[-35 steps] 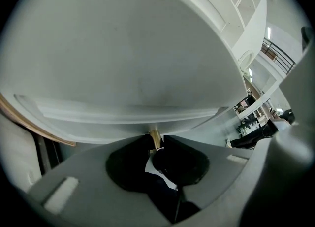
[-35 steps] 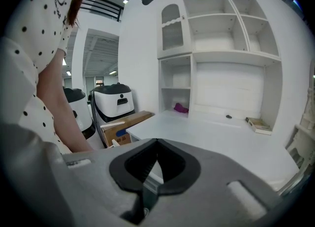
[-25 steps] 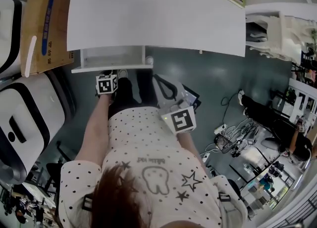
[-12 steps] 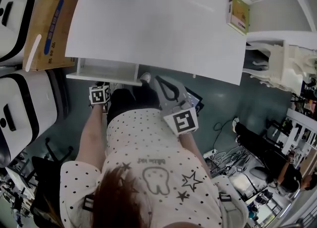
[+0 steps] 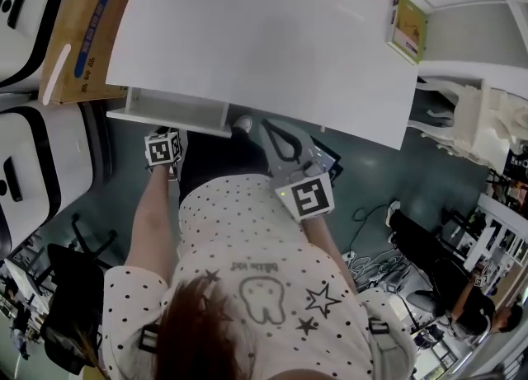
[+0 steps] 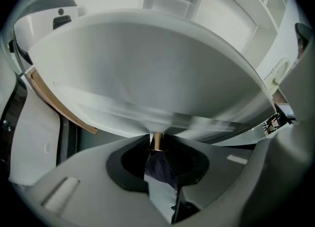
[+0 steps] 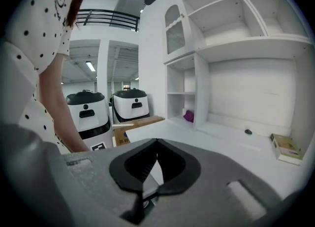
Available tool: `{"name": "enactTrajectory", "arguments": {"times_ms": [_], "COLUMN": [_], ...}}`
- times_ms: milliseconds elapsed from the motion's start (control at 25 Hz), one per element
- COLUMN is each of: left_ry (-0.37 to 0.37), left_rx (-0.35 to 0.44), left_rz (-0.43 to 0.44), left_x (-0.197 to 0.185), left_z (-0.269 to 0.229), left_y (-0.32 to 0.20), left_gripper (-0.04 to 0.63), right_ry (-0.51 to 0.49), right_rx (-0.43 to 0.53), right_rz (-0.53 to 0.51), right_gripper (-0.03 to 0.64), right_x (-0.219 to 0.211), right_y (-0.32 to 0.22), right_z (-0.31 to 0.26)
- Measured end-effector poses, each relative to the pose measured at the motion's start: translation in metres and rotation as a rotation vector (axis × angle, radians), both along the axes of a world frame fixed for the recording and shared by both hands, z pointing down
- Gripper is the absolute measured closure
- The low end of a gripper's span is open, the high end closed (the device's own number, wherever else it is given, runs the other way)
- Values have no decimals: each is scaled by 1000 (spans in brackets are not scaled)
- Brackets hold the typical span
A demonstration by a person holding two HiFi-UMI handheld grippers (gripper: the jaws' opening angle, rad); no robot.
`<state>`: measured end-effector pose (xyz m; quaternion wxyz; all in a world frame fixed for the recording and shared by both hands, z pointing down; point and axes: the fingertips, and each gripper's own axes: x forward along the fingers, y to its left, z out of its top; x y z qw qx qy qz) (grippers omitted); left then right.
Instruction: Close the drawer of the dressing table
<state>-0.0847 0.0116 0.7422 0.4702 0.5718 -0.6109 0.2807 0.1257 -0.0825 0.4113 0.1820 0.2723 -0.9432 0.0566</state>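
The drawer (image 5: 177, 113) stands pulled out from under the left front edge of the white dressing table (image 5: 264, 40). The left gripper (image 6: 156, 145) is clamped on the small brass knob (image 6: 157, 139) on the drawer's front. The right gripper (image 7: 157, 145) hangs before the dressing table's middle, its jaws pressed together with nothing between them.
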Motion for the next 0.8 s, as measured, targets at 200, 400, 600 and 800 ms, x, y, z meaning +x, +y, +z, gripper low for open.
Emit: {"name": "enactTrajectory", "arguments": {"times_ms": [200, 400, 600, 800], "left_ry": [-6, 2, 8, 15], "left_rx": [-12, -14, -17, -13], "left_rz": [-9, 14, 29, 33], "left_x": [0, 2, 1, -1], "left_z": [0, 0, 0, 0], "left_y": [1, 0, -1, -3], "left_gripper": [512, 513, 514, 514], "right_ry": [-6, -12, -7, -8], "right_rx": [6, 2, 5, 6], "right_rz": [20, 32, 31, 46], "right_gripper": [614, 614, 614, 615], "right_x": [2, 2, -3, -6], "right_y": [-10, -17, -20, -20], "right_z": [-3, -3, -2, -3]}}
